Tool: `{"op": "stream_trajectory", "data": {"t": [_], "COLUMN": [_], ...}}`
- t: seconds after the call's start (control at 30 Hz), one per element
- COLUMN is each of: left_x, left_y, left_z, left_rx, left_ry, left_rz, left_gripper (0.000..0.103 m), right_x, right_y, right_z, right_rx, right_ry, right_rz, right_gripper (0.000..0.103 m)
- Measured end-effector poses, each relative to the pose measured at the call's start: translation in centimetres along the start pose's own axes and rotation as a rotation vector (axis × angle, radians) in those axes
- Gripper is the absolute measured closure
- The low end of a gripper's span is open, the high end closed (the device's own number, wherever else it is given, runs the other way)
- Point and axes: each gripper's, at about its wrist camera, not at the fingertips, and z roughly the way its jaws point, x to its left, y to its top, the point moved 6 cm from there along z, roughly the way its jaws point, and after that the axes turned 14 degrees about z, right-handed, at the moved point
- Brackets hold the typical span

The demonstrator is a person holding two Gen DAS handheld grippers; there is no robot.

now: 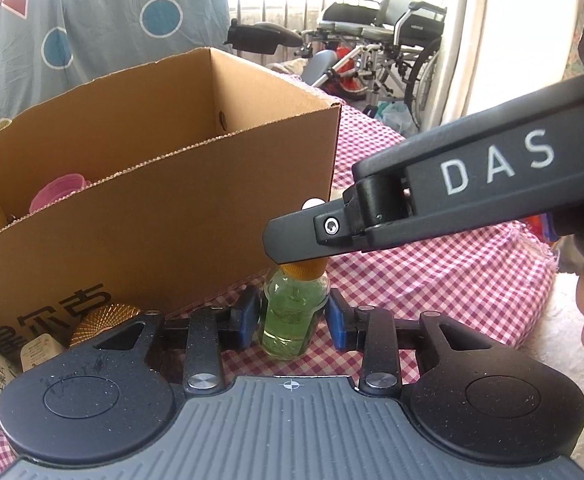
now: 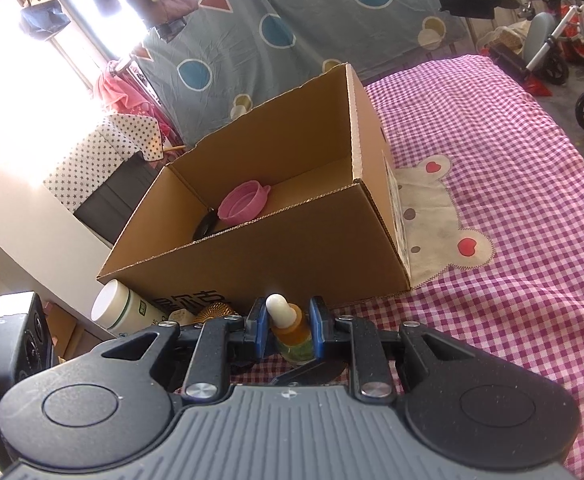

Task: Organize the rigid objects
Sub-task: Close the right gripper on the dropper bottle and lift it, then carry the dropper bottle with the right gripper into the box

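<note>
A small glass dropper bottle [image 1: 292, 332] of green liquid stands on the checked cloth just in front of the cardboard box [image 1: 171, 220]. My left gripper [image 1: 294, 316] is shut on its glass body, a blue pad [image 1: 338, 326] on each side. My right gripper [image 1: 296, 248] comes in from the right above it. In the right wrist view the right gripper [image 2: 287, 326] is shut on the bottle's orange cap [image 2: 292, 330], with the white rubber bulb [image 2: 276, 306] sticking up between the pads. The open box [image 2: 292, 248] holds a pink lid [image 2: 243, 200] and a dark item [image 2: 205, 226].
A white bottle [image 2: 119, 312] and a gold ribbed lid [image 2: 215, 312] lie by the box's near left corner. The pink checked cloth [image 2: 492, 320] spreads right of the box. A black device [image 2: 7, 344] sits at the left edge. Wheelchairs [image 1: 392, 40] stand beyond.
</note>
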Motion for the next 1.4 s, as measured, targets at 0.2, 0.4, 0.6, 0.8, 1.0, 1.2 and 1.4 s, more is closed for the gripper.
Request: {"op": "stream_trajectory", "data": {"t": [0.2, 0.4, 0.6, 0.8, 1.0, 1.2, 1.4], "left_x": [0.0, -0.6, -0.4, 1.5, 5.0, 10.6, 15.0], "left_y": [-0.4, -0.2, 1.0, 4.1, 6.9, 8.1, 8.8], "left_z": [0.5, -0.9, -4.5, -8.3, -9.6, -6.7, -1.8], "left_rx": [0.012, 0.000, -0.049, -0.125, -0.133, -0.034, 0.086], "left_ry": [0.004, 0.020, 0.070, 0.108, 0.136, 0.098, 0.073], "left_rz": [-0.006, 0.009, 0.004, -0.015, -0.052, -0.163, -0.256], "left_gripper": [0.069, 0.070, 0.070, 0.071, 0.071, 0.071, 0.071], "right_x": [0.1, 1.1, 4.0, 9.2, 13.2, 15.0, 14.2], "right_y": [-0.1, -0.5, -0.2, 1.3, 4.4, 8.1, 11.2], "right_z": [0.1, -0.8, -3.2, -5.7, -4.7, 0.7, 8.3], "right_rx": [0.000, -0.020, -0.058, -0.128, -0.118, -0.009, 0.133], "right_ry": [0.004, 0.010, 0.045, 0.103, 0.162, 0.157, 0.080], "right_rz": [0.010, -0.020, -0.094, -0.250, -0.344, -0.351, -0.332], "right_gripper": [0.079, 0.079, 0.079, 0.078, 0.078, 0.078, 0.079]}}
